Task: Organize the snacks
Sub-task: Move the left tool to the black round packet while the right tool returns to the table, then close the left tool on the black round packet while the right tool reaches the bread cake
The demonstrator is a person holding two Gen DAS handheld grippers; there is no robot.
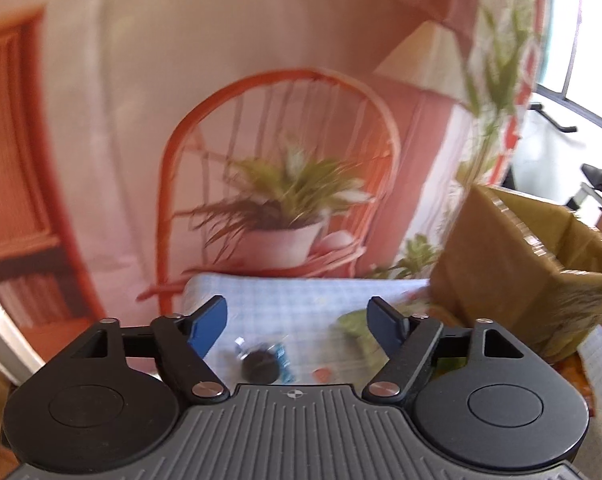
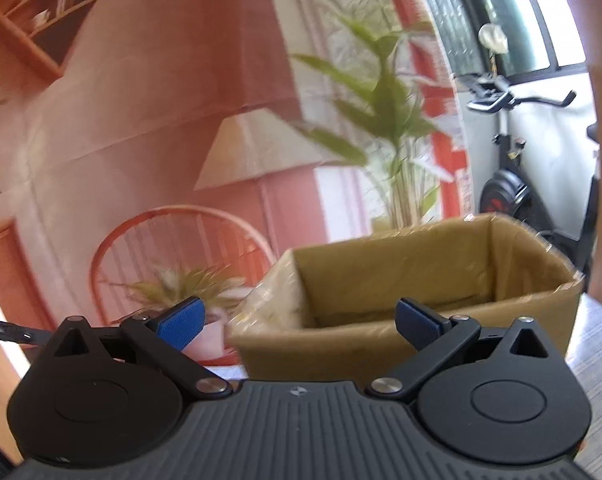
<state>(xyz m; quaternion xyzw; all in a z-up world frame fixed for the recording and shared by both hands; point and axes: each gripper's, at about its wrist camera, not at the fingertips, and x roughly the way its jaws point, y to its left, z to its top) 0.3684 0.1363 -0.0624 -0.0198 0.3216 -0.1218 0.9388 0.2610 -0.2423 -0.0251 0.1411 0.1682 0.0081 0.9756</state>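
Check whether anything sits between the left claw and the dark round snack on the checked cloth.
Nothing visible does. The left claw is open and empty, and the dark round snack lies on the checked cloth just beyond its fingers. The green packet and cardboard box sit off to the right.

Backdrop (image 1: 121,120): printed pink room scene with rattan chair (image 1: 279,172), potted plant (image 1: 289,216), lamp (image 2: 257,152), wooden shelf (image 2: 41,12). Exercise bike (image 2: 513,152) beside window (image 2: 501,20) at right. Bench covered by pale checked cloth (image 1: 301,300). Views blurred.
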